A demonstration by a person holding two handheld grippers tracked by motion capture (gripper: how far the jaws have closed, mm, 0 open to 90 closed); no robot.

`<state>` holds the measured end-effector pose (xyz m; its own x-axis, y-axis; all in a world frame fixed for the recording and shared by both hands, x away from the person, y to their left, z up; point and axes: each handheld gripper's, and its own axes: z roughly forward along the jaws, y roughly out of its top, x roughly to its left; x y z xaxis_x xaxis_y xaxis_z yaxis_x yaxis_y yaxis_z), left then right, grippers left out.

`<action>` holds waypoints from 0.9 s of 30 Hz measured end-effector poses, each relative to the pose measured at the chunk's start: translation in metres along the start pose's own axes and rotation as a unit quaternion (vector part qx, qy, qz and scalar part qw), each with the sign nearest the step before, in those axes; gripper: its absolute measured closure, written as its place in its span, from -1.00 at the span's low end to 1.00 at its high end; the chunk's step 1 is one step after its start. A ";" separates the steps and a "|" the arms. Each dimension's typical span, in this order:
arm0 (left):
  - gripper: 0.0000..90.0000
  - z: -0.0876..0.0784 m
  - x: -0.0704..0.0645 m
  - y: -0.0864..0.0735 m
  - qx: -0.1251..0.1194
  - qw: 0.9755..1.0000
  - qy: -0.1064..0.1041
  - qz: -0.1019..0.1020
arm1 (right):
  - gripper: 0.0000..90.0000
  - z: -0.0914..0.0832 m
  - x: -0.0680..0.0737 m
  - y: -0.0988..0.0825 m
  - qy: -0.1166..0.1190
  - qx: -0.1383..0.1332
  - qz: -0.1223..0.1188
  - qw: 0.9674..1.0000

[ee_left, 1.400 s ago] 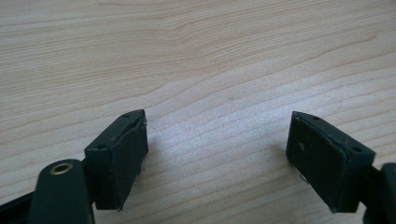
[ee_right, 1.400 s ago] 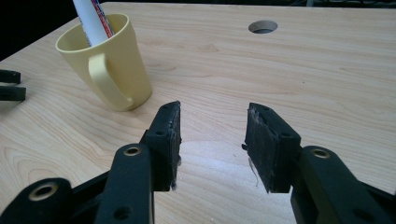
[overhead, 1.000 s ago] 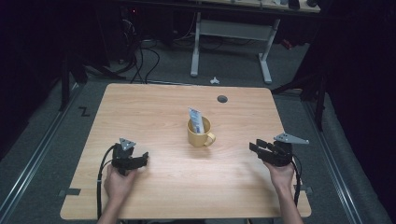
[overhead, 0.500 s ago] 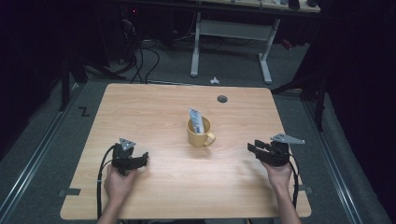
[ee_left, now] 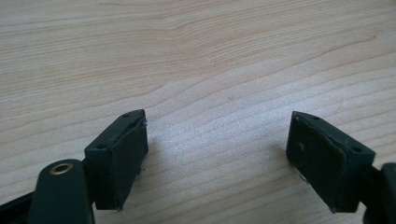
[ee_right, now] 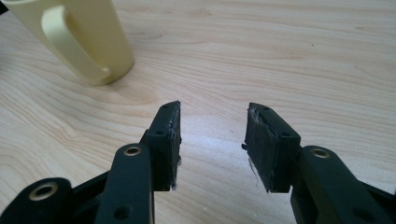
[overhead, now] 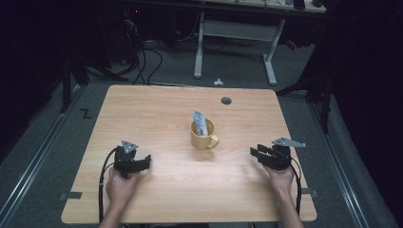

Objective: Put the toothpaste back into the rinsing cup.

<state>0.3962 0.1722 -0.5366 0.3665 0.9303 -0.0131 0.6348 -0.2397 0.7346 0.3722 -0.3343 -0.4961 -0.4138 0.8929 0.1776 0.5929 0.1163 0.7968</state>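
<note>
We hold the right hand-held gripper low over the worktop near its right edge, jaws parted to a middling gap with nothing between them; in the right gripper view its pads frame bare wood, and the yellow mug stands up and to the left of them, handle turned our way, still well apart from the tips. Our left hand-held gripper rests near the left part of the front edge, jaws spread wide and empty, and in the left gripper view we see plain wood grain between the pads. Further out, towards the middle of the worktop, the mug stands upright with its handle pointing towards the front right corner, and a toothpaste tube stands in it, leaning over the rim towards the far left. Beyond it a round cable hole sits close to the far edge. We judge the work as barely begun: neither hand-held gripper touches mug or tube, and nothing has been lifted out. What is left, as we read it, is the whole of it: bringing the right hand-held gripper across to the mug, closing on the handle or the tube, and moving it.
</note>
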 end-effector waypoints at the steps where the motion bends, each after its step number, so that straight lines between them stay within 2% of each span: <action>1: -0.53 0.000 0.000 0.000 0.000 1.000 0.000 0.000 | 0.24 0.001 0.000 0.000 -0.001 0.002 -0.001 1.000; 27: -0.53 0.000 0.000 0.000 0.000 1.000 0.000 0.000 | 0.19 0.025 0.000 -0.006 -0.030 0.037 -0.022 0.999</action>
<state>0.3962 0.1722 -0.5366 0.3664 0.9303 -0.0138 0.6348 -0.2391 0.7348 0.3856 -0.3244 -0.5155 -0.3995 0.9106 0.1054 0.6245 0.1862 0.7585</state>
